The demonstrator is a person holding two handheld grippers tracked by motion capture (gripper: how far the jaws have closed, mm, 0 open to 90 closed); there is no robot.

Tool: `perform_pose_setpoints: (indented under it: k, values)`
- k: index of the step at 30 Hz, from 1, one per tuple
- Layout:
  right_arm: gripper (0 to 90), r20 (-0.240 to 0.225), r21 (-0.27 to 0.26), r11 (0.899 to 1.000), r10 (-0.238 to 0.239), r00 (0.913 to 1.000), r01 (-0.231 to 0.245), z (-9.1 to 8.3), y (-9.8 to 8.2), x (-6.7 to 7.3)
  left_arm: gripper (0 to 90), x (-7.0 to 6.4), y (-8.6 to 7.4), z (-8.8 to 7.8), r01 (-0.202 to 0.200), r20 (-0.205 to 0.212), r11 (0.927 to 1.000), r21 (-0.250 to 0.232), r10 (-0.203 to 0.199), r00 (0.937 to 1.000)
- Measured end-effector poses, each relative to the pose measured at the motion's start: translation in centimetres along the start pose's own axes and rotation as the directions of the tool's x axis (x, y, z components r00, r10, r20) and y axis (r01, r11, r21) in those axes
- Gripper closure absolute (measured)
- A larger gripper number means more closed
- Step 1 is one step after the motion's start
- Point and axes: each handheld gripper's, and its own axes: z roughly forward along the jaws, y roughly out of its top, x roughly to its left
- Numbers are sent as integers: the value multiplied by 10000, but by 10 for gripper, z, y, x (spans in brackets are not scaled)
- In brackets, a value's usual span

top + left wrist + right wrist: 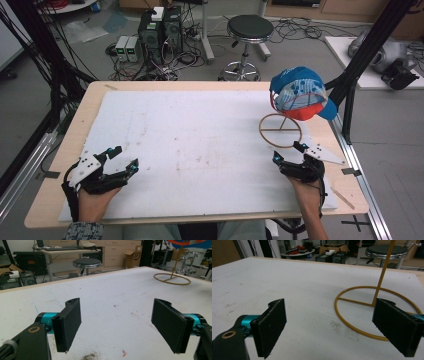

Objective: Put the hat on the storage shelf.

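In the high view I see the wooden-edged counter point(60, 150) covered by a white foam sheet. My left gripper point(119, 159) sits at the near left, its jaws spread wide with nothing between them. My right gripper point(289, 152) sits at the near right, jaws likewise apart and empty, just beside the near rim of the gold wire ring-base stand point(280, 131). That stand rises at the far right of the counter and carries the blue, white and red baseball cap point(299, 94) on top, brim pointing right. Beyond the far edge, a round black stool point(250, 27) stands on the floor.

In the left gripper view, I look between two black padded jaws standing well apart over bare white foam. The gold wire stand point(172, 279) lies far off at the upper right, and a sliver of the cap point(186, 243) shows at the top edge. The stool point(87, 263) is behind the counter.

In the right gripper view, the jaws are open as well. The stand's ring point(352, 322) lies on the foam close ahead, with the right-hand jaw over its near right arc; I cannot tell whether they touch. Its thin upright post point(384, 270) climbs out of the top.
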Motion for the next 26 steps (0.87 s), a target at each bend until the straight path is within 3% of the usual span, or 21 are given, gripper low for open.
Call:
perform_pose_setpoints:
  k: [14,26]
  values:
    - [112,11,61,10000,43,10000,-43,-4,-2,-2,200,1,-7,10,-320,-187,9980,549,330,9993]
    - [112,-28,143,9999,-87,10000,88,-4,-2,-1,197,6,-11,12,-168,-333,9973,717,192,9993]
